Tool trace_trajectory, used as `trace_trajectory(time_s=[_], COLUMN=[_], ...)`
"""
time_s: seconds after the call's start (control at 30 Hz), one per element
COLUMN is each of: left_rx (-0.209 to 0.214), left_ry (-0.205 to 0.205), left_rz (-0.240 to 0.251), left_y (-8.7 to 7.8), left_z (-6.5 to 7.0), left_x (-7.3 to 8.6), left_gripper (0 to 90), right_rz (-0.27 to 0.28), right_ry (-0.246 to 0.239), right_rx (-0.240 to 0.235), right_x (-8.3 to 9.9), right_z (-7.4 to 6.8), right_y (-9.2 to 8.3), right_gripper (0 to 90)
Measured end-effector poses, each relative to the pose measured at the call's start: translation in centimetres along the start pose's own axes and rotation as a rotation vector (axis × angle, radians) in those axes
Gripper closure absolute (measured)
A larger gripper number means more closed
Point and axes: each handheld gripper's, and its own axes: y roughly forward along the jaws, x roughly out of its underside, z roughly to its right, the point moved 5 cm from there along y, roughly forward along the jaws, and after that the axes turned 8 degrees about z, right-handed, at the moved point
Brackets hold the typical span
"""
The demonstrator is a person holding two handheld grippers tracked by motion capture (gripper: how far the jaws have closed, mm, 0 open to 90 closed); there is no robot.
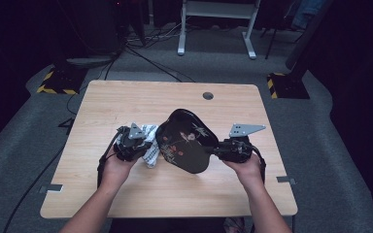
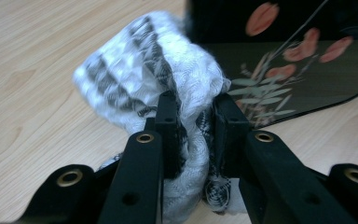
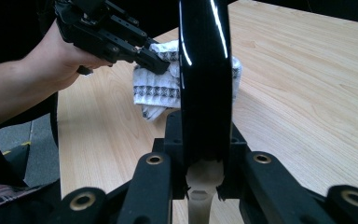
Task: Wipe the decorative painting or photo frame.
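Glossy black tray (image 1: 187, 141) with pink-and-green floral motif; white, grey-checked cloth (image 1: 150, 144); pale wood table (image 1: 126, 102).

Dim lab or studio, grey carpet (image 1: 24, 160), floor cables (image 1: 150, 60), hazard-taped stand bases (image 1: 58, 82), lone wooden table (image 1: 126, 97)

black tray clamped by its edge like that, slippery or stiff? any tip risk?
The black tray looks glossy, with sharp highlights, so it is probably slippery between the right gripper jaws. It keeps its shape held by one edge, so likely stiff. The cloth pushing on it could twist it.
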Motion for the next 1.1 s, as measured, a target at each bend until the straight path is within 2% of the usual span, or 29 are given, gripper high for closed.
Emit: trace_trajectory(time_s=[0.13, 0.27, 0.3, 0.4, 0.67, 1.0, 1.1], left_rx=[0.052, 0.081, 0.080, 0.101, 0.107, 0.136, 0.146], left_ry=[-0.024, -0.046, -0.034, -0.030, 0.005, 0.016, 0.020], left_rz=[0.034, 0.064, 0.073, 0.098, 0.136, 0.173, 0.186], left_y=[-0.4, -0.6, -0.8, -1.1, -1.5, -1.7, -1.9], left_z=[0.0, 0.2, 0.1, 0.5, 1.4, 2.5, 2.8], left_x=[-0.6, -1.3, -1.7, -2.7, -4.8, -6.8, -7.3], left_gripper=[75.5, 75.5, 75.5, 75.5, 75.5, 75.5, 75.5], right_rz=[0.001, 0.001, 0.001, -0.001, -0.010, -0.033, -0.031], right_ry=[-0.001, -0.006, -0.007, -0.016, -0.031, -0.079, -0.077], right_rx=[-0.001, -0.001, -0.002, -0.002, 0.009, 0.038, 0.038], right_x=[0.0, 0.0, 0.0, 0.0, 0.0, -0.1, -0.1], right_z=[0.0, -0.1, -0.1, -0.2, -0.6, -1.1, -1.1], right_y=[0.0, 0.0, 0.0, 0.1, 0.2, 0.4, 0.4], right_gripper=[78.7, 78.7, 78.7, 78.4, 78.3, 77.4, 77.4])
